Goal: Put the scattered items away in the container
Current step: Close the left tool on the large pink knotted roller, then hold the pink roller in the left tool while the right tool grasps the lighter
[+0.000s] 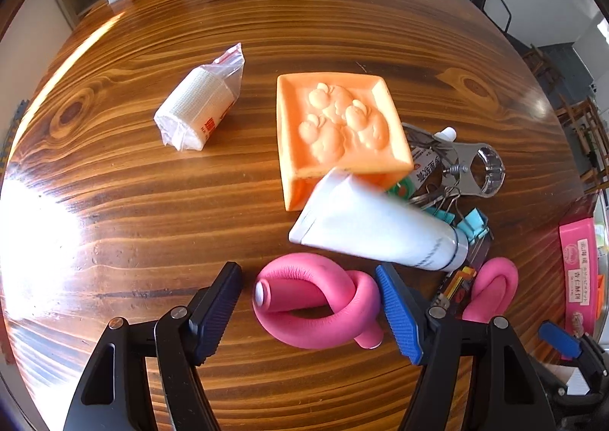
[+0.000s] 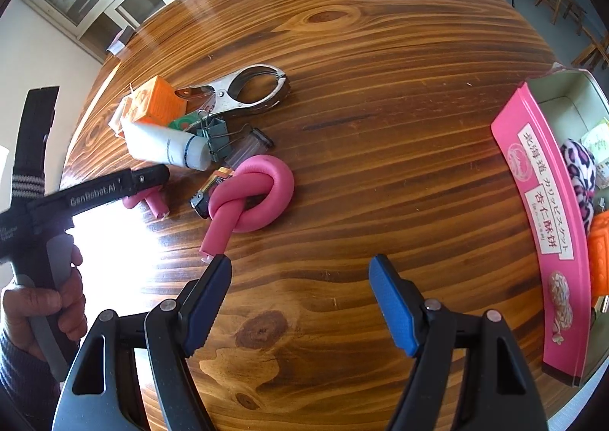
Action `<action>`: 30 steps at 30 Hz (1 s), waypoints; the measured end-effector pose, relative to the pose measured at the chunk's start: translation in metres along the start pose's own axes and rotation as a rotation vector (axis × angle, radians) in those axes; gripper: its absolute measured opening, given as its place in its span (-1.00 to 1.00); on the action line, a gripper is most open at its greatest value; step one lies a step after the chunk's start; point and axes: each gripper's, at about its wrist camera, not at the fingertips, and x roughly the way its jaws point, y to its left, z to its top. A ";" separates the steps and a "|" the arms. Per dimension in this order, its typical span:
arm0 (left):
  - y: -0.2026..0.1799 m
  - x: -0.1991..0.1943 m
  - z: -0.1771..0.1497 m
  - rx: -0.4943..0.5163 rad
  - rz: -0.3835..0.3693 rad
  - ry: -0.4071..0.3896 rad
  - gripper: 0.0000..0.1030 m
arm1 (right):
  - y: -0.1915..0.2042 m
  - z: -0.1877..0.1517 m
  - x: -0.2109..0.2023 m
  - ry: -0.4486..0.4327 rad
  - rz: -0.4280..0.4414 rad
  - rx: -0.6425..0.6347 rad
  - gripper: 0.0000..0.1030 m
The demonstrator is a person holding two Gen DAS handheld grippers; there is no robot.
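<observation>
Both jaws gape, empty. Left gripper [image 1: 310, 307] straddles a knotted pink tube [image 1: 318, 301], capped end toward the left jaw; right gripper [image 2: 300, 303] over bare desk [image 2: 380, 126].

A wooden table [image 1: 266, 12] holds a cluster of items: a moulded square dish [image 1: 338, 126], with a tube [image 1: 377, 225] lying across its near corner. A bagged gauze roll [image 1: 198, 107] lies well to the dish's left, a metal clamp [image 1: 475, 164] and binder clips [image 1: 468, 221] to its right. A knotted foam roller [image 1: 323, 297] lies nearest, before the tube, and a tin box [image 2: 548, 221] sits far right.
</observation>
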 end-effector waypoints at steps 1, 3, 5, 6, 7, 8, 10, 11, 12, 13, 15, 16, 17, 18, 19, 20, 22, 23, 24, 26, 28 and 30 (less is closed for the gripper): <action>0.002 -0.001 -0.003 0.001 0.003 -0.002 0.37 | 0.002 0.001 0.000 0.000 0.001 -0.005 0.52; 0.004 -0.006 -0.016 0.000 0.011 -0.005 0.27 | 0.006 0.002 0.001 -0.003 0.002 -0.020 0.52; 0.008 -0.009 -0.023 -0.009 0.010 -0.002 0.27 | 0.010 0.003 0.001 -0.008 0.002 -0.032 0.52; 0.010 -0.010 -0.027 -0.014 0.010 -0.001 0.26 | 0.012 0.004 0.000 -0.011 0.003 -0.040 0.52; 0.012 -0.011 -0.031 -0.019 0.010 0.000 0.26 | 0.015 0.005 0.000 -0.015 0.005 -0.047 0.52; 0.015 -0.013 -0.034 -0.025 0.010 0.002 0.26 | 0.015 0.006 0.000 -0.017 0.006 -0.051 0.52; 0.021 -0.015 -0.040 -0.037 0.008 0.008 0.26 | 0.019 0.009 0.000 -0.024 0.009 -0.062 0.52; 0.024 -0.016 -0.043 -0.043 0.007 0.011 0.26 | 0.021 0.011 0.000 -0.026 0.009 -0.067 0.52; 0.027 -0.017 -0.045 -0.051 0.006 0.015 0.26 | 0.022 0.013 0.000 -0.029 0.009 -0.073 0.52; 0.030 -0.018 -0.048 -0.058 0.007 0.018 0.26 | 0.024 0.015 0.001 -0.031 0.009 -0.078 0.52; 0.036 -0.021 -0.052 -0.068 0.010 0.019 0.26 | 0.028 0.020 0.004 -0.036 0.009 -0.087 0.52; 0.038 -0.022 -0.053 -0.071 0.012 0.018 0.26 | 0.029 0.023 0.005 -0.039 0.009 -0.092 0.52; 0.040 -0.024 -0.054 -0.074 0.013 0.015 0.26 | 0.031 0.026 0.007 -0.041 0.010 -0.096 0.52; 0.042 -0.026 -0.056 -0.076 0.013 0.012 0.26 | 0.033 0.030 0.009 -0.043 0.012 -0.100 0.52; 0.043 -0.028 -0.056 -0.078 0.012 0.009 0.26 | 0.036 0.033 0.010 -0.046 0.016 -0.105 0.52; 0.049 -0.032 -0.060 -0.079 0.010 0.006 0.26 | 0.038 0.036 0.011 -0.049 0.021 -0.113 0.52; 0.061 -0.039 -0.071 -0.079 0.008 0.002 0.26 | 0.046 0.043 0.015 -0.052 0.032 -0.156 0.52; 0.055 -0.039 -0.074 -0.080 0.008 0.000 0.26 | 0.049 0.046 0.016 -0.054 0.040 -0.182 0.52; 0.054 -0.040 -0.076 -0.082 0.008 -0.002 0.26 | 0.053 0.050 0.018 -0.060 0.045 -0.219 0.52; 0.054 -0.043 -0.076 -0.088 0.008 -0.002 0.26 | 0.062 0.056 0.023 -0.076 0.031 -0.325 0.59; 0.046 -0.046 -0.073 -0.096 0.010 0.001 0.26 | 0.067 0.059 0.027 -0.070 0.021 -0.412 0.59; 0.050 -0.046 -0.076 -0.103 0.013 0.006 0.26 | 0.071 0.060 0.031 -0.057 0.021 -0.486 0.59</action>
